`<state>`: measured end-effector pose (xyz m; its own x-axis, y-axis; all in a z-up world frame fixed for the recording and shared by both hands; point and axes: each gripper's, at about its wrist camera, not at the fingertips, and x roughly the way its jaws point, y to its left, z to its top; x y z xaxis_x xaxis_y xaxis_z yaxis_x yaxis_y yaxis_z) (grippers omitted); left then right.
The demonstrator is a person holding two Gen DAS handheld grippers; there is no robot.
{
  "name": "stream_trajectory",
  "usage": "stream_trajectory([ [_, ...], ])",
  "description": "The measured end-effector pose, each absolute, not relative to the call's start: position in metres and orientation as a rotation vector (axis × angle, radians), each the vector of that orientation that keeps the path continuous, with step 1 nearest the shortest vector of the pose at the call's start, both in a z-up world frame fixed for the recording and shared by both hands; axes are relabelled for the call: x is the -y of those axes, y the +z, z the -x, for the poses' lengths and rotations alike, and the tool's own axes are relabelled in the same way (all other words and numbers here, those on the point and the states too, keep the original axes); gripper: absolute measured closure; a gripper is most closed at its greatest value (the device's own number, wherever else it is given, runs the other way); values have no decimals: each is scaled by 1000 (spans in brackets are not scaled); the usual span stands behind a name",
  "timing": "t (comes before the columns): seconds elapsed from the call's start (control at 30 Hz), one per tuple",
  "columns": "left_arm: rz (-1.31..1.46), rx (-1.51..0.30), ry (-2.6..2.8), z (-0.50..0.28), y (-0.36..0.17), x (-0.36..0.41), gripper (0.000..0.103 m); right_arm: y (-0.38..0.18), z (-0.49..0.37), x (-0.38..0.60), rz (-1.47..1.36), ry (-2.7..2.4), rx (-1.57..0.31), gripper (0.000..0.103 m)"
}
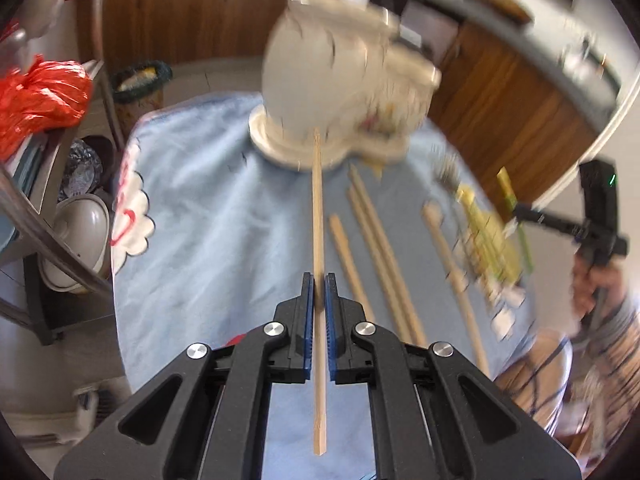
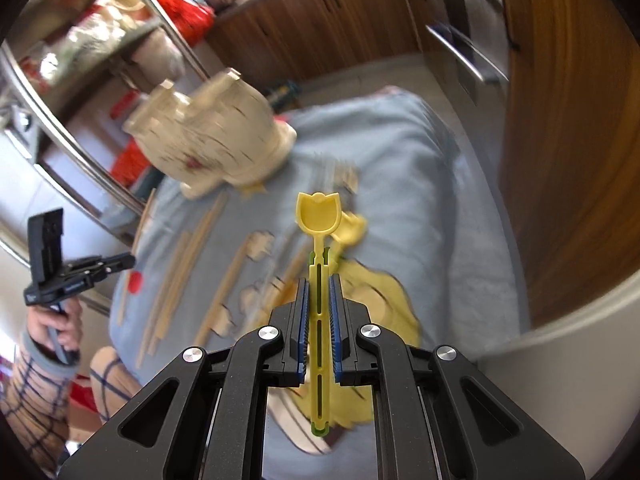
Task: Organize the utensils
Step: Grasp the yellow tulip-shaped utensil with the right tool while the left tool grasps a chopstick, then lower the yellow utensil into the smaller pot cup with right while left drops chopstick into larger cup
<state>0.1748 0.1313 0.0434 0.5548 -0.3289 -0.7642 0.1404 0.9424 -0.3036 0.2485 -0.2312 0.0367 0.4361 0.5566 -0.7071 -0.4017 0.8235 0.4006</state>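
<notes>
My left gripper (image 1: 319, 280) is shut on a thin wooden chopstick (image 1: 318, 208), lifted over the blue cloth (image 1: 200, 200) and pointing at the cream ceramic utensil holder (image 1: 320, 80) on its saucer. Several more chopsticks (image 1: 380, 248) and a wooden spoon (image 1: 452, 264) lie on the cloth to its right. My right gripper (image 2: 319, 280) is shut on the slotted handle of a yellow tulip-shaped spoon (image 2: 318, 216), with a green piece behind it, raised above the cloth (image 2: 420, 168). The holder (image 2: 216, 132) stands to its upper left. The left gripper (image 2: 128, 260) shows at the left edge.
A metal rack (image 1: 52, 240) with pots and a red plastic bag (image 1: 40, 96) stands left of the table. Wooden cabinets (image 2: 560, 160) run behind and to the right. Yellow utensils (image 2: 376, 292) lie under the right gripper. A person's plaid sleeve (image 2: 32, 392) is near the table's front.
</notes>
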Motion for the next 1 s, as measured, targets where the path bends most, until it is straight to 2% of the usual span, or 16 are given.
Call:
stream_trajectory([
  [0.4,246,-434,-224,-164,108,-115,98,93,-252,180,-235,677,-513,92],
  [0.57,233,-284,-210,-185,135,-106,98,103,-284,167,-293,715,-445,92],
  [1.0,198,-69,-155,-259,179,-99,98,122,-335,131,-288,719,-329,92],
])
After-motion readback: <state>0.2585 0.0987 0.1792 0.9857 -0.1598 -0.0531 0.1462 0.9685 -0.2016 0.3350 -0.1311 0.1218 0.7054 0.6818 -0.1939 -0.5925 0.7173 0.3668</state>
